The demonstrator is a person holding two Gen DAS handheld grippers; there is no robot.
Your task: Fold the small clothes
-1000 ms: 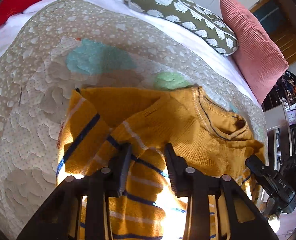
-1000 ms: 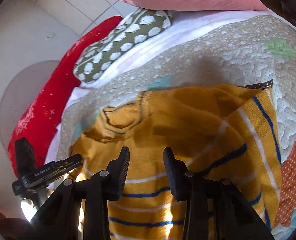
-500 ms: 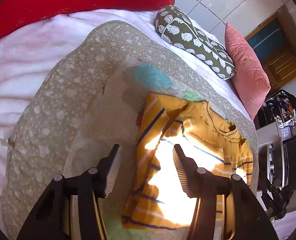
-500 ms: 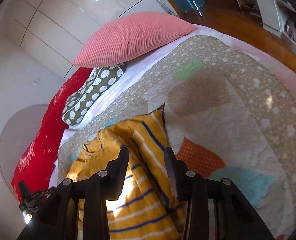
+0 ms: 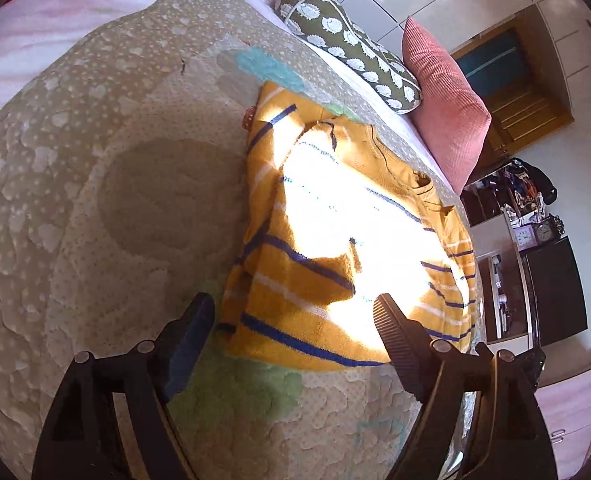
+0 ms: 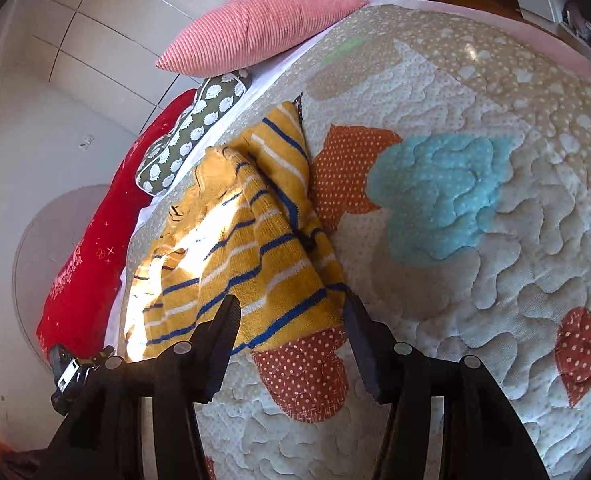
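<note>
Yellow striped sweater [image 5: 335,240] lies folded on the quilt [image 5: 115,200] of the bed, sleeves tucked in, sun patch across it. Left tool [image 5: 295,320] hangs over its hem, jaws opening, nothing btwn. Right tool [image 6: 291,320] likewise, jaws opening, empty. Pink cushion [image 6: 263,28] & green patterned pillow [image 5: 347,44] beyond.

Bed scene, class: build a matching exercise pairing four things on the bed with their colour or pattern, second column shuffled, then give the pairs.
Things:
1. sweater
2. ribbed cushion
3. long bolster
4. quilt

Descriptions:
A. olive green with white shapes
B. beige with coloured patches
C. mustard yellow with blue and white stripes
D. plain pink

Pairs: 1-C, 2-D, 3-A, 4-B
</note>
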